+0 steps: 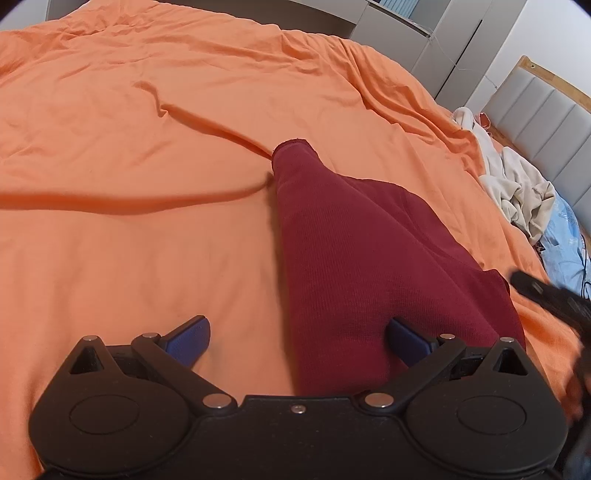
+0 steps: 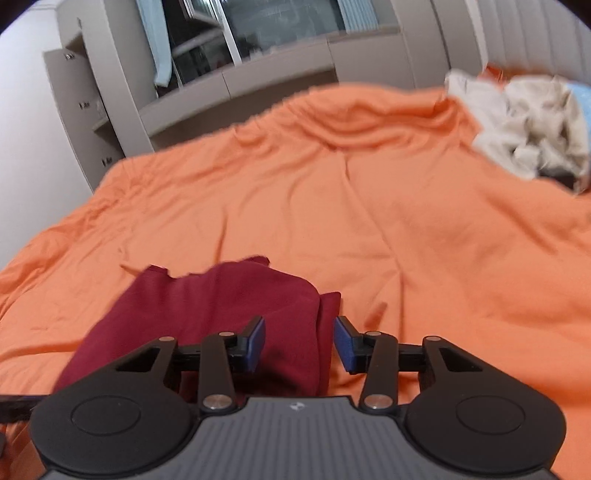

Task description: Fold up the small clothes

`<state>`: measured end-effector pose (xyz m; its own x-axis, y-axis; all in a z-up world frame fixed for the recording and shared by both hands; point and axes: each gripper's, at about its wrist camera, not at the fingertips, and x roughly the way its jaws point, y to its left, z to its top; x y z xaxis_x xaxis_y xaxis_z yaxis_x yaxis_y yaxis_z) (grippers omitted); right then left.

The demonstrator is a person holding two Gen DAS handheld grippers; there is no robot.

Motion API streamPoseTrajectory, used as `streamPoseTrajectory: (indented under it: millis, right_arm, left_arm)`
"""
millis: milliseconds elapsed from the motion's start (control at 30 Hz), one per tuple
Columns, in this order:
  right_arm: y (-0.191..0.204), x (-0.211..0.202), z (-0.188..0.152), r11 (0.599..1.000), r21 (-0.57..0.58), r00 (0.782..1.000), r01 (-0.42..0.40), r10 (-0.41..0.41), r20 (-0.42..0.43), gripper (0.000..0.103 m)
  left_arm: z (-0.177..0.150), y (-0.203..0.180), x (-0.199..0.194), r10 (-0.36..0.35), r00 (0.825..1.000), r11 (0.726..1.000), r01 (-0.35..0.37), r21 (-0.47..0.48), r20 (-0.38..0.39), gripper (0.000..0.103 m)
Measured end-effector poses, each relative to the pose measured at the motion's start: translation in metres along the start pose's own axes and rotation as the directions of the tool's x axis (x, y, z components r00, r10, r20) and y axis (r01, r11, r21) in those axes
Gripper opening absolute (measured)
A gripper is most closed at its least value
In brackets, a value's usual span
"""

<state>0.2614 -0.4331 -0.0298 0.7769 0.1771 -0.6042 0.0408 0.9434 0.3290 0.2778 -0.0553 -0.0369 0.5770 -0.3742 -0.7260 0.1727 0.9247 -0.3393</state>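
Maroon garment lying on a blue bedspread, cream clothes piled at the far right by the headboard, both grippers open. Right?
Not quite: the bedspread is orange, not blue, as the left wrist view shows plainly. The rest stands: the maroon garment lies on it, cream clothes are piled far right by the headboard, and the left gripper and right gripper are both open.

A bedroom in a home. Wide bed (image 1: pixel 147 221) under a rumpled orange cover (image 2: pixel 369 203), filling most of both views. Padded grey headboard (image 1: pixel 546 122) with a wooden frame along 1 side. Loose heap of cream laundry (image 1: pixel 517 192) near the headboard, with a pale blue printed fabric (image 1: pixel 565 240) just beside it. Beige built-in cabinets (image 2: pixel 85 110) with small drawer pulls against the far wall, and a long low ledge (image 2: pixel 240 96) beyond the bed. Above the ledge, a window (image 2: pixel 280 26) with light blue curtains (image 2: pixel 159 40). Plain white walls.
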Motion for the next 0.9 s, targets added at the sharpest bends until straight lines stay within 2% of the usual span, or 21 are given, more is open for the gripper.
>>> streamPoseTrajectory:
  millis: [33, 67, 167, 300, 433, 533, 633, 667, 700, 800, 900]
  right_arm:
    - [-0.004, 0.009, 0.002, 1.0, 0.022, 1.0, -0.019, 0.02, -0.021, 0.031]
    - [-0.008, 0.017, 0.002, 0.998, 0.044, 0.998, -0.038, 0.04, -0.044, 0.019]
    - [-0.012, 0.02, -0.006, 0.997, 0.067, 0.998, -0.046, 0.049, -0.049, 0.006]
    - [-0.017, -0.001, -0.017, 0.996, 0.092, 1.0, -0.011, 0.01, 0.009, 0.005]
    - [-0.017, 0.001, -0.024, 0.994, 0.107, 1.0, 0.008, -0.008, 0.001, 0.005]
    - [-0.017, 0.005, -0.024, 0.994, 0.112, 1.0, -0.001, 0.002, -0.009, 0.009]
    - [-0.025, 0.005, -0.025, 0.987, 0.157, 1.0, -0.017, 0.017, -0.001, 0.028]
    - [-0.028, 0.005, -0.026, 0.985, 0.174, 1.0, -0.025, 0.025, 0.002, 0.037]
    - [-0.031, 0.004, -0.027, 0.982, 0.185, 0.999, -0.033, 0.033, 0.004, 0.041]
    - [-0.036, 0.006, -0.027, 0.974, 0.215, 0.997, -0.078, 0.078, 0.011, 0.047]
    - [-0.038, 0.012, -0.029, 0.967, 0.229, 0.993, -0.115, 0.116, 0.009, 0.047]
  left_arm:
    - [0.0, -0.001, -0.001, -0.002, 1.0, 1.0, 0.002, 0.002, 0.003, 0.102]
    - [0.0, -0.001, -0.002, -0.006, 1.0, 1.0, 0.006, 0.004, 0.011, 0.102]
    - [0.004, -0.001, -0.005, -0.021, 0.999, 1.0, 0.021, 0.006, 0.048, 0.102]
    - [0.02, -0.003, -0.001, -0.027, 0.997, 1.0, 0.026, 0.008, 0.079, 0.102]
    - [0.036, -0.005, 0.007, -0.005, 0.996, 0.999, 0.002, 0.039, 0.088, 0.102]
    - [0.043, -0.003, 0.02, 0.013, 0.998, 0.999, -0.016, 0.05, 0.059, 0.102]
    - [0.044, 0.006, 0.028, -0.009, 0.999, 1.0, 0.008, 0.023, 0.034, 0.102]
    - [0.044, 0.008, 0.029, -0.012, 0.999, 1.0, 0.012, 0.016, 0.031, 0.102]
    - [0.042, 0.01, 0.03, -0.016, 0.999, 1.0, 0.015, 0.01, 0.029, 0.103]
    - [0.038, 0.016, 0.033, -0.026, 0.999, 0.999, 0.026, -0.018, 0.024, 0.103]
    - [0.036, 0.015, 0.034, -0.027, 0.999, 0.999, 0.027, -0.021, 0.027, 0.103]
